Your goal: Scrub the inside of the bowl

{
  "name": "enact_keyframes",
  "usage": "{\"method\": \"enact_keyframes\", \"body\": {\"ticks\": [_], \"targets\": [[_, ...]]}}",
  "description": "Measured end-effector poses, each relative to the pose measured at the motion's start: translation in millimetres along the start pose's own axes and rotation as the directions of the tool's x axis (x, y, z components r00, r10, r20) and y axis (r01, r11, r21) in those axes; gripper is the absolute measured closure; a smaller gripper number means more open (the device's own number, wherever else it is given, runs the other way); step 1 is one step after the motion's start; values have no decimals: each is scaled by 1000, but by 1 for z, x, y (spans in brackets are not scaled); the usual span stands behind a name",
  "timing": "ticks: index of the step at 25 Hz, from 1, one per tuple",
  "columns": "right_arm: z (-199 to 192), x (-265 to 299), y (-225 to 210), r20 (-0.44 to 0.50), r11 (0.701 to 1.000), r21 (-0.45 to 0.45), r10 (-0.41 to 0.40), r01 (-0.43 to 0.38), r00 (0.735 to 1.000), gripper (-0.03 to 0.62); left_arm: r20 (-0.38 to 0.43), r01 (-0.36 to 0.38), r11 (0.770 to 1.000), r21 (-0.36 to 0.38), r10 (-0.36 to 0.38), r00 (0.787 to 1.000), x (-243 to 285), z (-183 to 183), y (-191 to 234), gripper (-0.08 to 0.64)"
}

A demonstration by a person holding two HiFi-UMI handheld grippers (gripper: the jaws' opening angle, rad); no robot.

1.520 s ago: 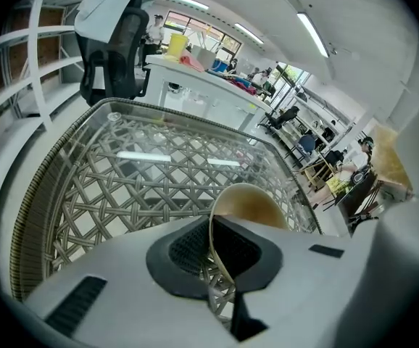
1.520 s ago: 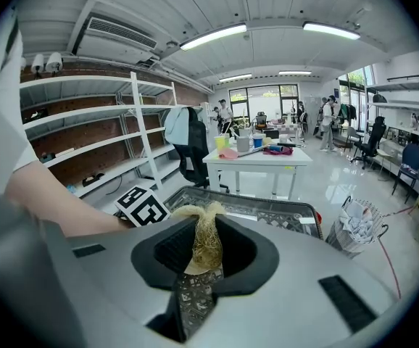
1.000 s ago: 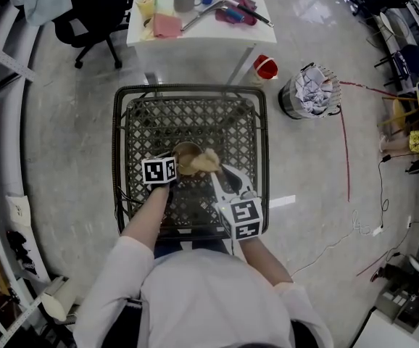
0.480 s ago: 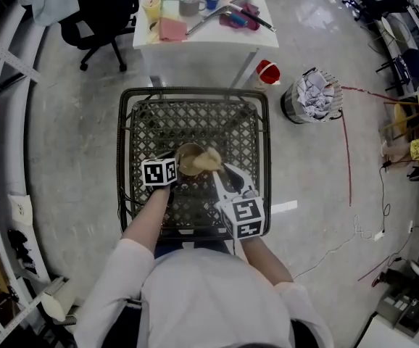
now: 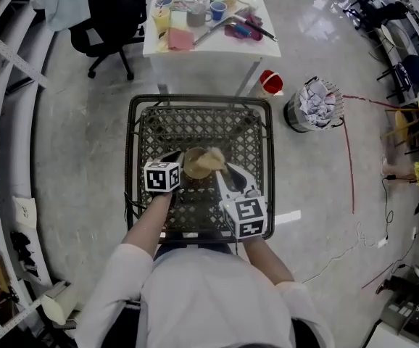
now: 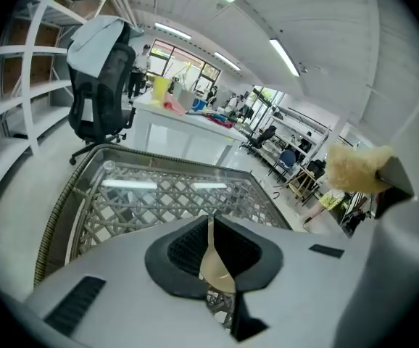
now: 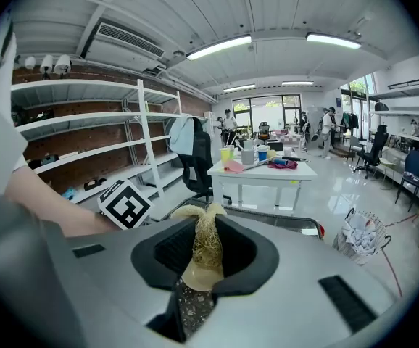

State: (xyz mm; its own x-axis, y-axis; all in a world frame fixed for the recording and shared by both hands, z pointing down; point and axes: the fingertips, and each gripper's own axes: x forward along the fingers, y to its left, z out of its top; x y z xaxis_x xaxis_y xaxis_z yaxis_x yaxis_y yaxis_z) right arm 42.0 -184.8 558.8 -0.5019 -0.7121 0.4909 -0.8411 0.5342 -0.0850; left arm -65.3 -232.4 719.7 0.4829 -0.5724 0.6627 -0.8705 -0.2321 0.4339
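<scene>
A tan bowl [image 5: 192,163] is held over the woven lattice table [image 5: 247,130], and my left gripper [image 5: 180,166] is shut on its rim. In the left gripper view the thin rim of the bowl [image 6: 214,265] sits pinched between the jaws. My right gripper [image 5: 224,167] is shut on a straw-coloured fibre scrubber [image 5: 213,158], which rests at the bowl's right side. The scrubber [image 7: 205,242] shows as a tuft between the jaws in the right gripper view, with the bowl's edge just below it. The scrubber [image 6: 351,170] also appears at the right of the left gripper view.
A white table [image 5: 217,40] with cups and tools stands beyond the lattice table, with a black office chair [image 5: 111,11] to its left. A red bucket [image 5: 271,83] and a bin of crumpled paper [image 5: 312,104] stand at the right. A red cable [image 5: 349,158] runs along the floor.
My left gripper has lifted the bowl a little. The right gripper and scrubber stay at the bowl.
</scene>
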Motion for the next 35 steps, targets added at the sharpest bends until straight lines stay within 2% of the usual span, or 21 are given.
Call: {"method": "enact_keyframes", "body": {"ticks": [12,19,28,35], "targets": [[30,-9,13,84,1000,-10,-26,27,996,505,188,30,994,101,-49,981,-54,56,-19,517],[42,-19,22,126,999,-9,-40,42,991,505,291,46,981,187,-100,952,-93,88,-39,517],[52,-25,23,156,998,-15,-62,65,986,505,333,46,959,281,-142,932,-125,108,-59,517],[56,-26,21,168,997,-26,-69,74,983,505,384,30,943,333,-164,908,-151,122,-72,517]]}}
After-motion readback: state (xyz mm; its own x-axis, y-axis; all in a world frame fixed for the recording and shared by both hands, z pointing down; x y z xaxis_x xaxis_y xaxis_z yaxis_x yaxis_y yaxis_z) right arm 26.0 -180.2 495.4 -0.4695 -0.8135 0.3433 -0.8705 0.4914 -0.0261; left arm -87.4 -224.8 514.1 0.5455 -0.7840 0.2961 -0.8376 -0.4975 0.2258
